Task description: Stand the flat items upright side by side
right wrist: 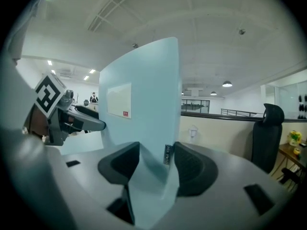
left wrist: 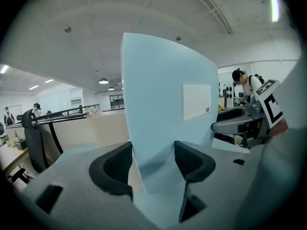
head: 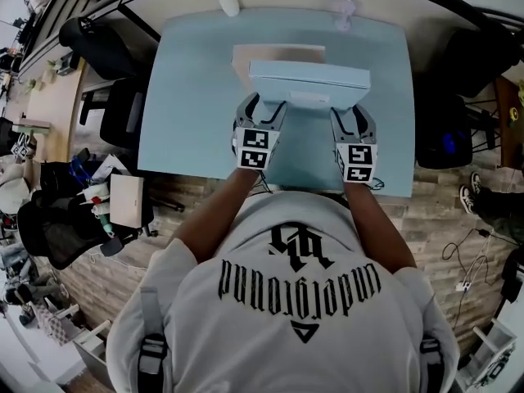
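Pale blue flat box [head: 309,79] sits over the middle of the light blue worktop [head: 188,105], held at its two ends. The left gripper [head: 264,111] at its 8 o'clock and the right gripper [head: 354,118] at its 4 o'clock each have their jaws clamped on the box's thin edge.

Just past the box, at its 11 o'clock, a tan flat item [head: 270,55] lies on the worktop, partly hidden by the box and right in the way beyond it. A white vase with flowers [head: 228,2] stands at the worktop's far edge at 12 o'clock, and a small clear object [head: 344,11] at 1 o'clock. Dark office chairs stand off the worktop at 10 o'clock [head: 98,43] and 2 o'clock [head: 479,56].

In the left gripper view the box [left wrist: 163,95] rises tall from between the jaws of the gripper [left wrist: 153,164]. It is plain and matte, with a white label [left wrist: 196,102] on its broad face. The right gripper view shows that face [right wrist: 144,90], the label [right wrist: 119,99] and a small printed tag at the gripped edge, in the gripper [right wrist: 156,169]. Whether its lower edge touches the worktop I cannot tell.
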Available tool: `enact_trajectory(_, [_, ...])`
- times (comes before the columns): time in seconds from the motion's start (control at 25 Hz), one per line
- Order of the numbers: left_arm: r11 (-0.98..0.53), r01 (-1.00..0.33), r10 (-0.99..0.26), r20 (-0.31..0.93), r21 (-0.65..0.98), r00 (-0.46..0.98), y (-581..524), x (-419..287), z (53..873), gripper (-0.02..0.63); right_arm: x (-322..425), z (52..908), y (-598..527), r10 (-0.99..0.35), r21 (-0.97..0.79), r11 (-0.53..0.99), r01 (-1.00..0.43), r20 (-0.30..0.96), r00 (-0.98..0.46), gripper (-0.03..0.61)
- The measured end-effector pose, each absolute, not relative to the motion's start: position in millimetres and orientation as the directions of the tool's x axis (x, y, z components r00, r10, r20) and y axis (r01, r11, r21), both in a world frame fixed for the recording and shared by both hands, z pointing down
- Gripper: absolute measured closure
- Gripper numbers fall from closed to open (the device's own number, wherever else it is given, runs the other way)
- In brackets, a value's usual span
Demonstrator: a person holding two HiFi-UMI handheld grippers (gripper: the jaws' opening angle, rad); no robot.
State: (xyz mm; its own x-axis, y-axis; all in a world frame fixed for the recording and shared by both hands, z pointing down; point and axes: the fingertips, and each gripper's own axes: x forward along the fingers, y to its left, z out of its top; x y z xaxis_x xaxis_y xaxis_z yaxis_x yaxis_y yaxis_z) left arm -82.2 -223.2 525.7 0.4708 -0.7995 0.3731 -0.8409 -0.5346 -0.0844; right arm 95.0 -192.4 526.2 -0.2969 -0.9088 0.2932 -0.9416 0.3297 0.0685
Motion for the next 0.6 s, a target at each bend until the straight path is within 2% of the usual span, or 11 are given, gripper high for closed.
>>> enact_trajectory(0.24, [-0.565, -0.821, -0.773, 0.399, -0.081, 0.493, -227, -133, 545, 0.334, 44, 543, -196, -0.91, 0.094, 0.3, -0.949, 0.327, -0.255, 0.348])
enact_trajectory(0.6, [-0.557, -0.828, -0.75, 0.462, -0.056, 0.473, -246, -151, 600, 0.334, 28, 589, -221, -0.884, 0.111, 0.32, -0.941, 0.393, -0.255, 0.348])
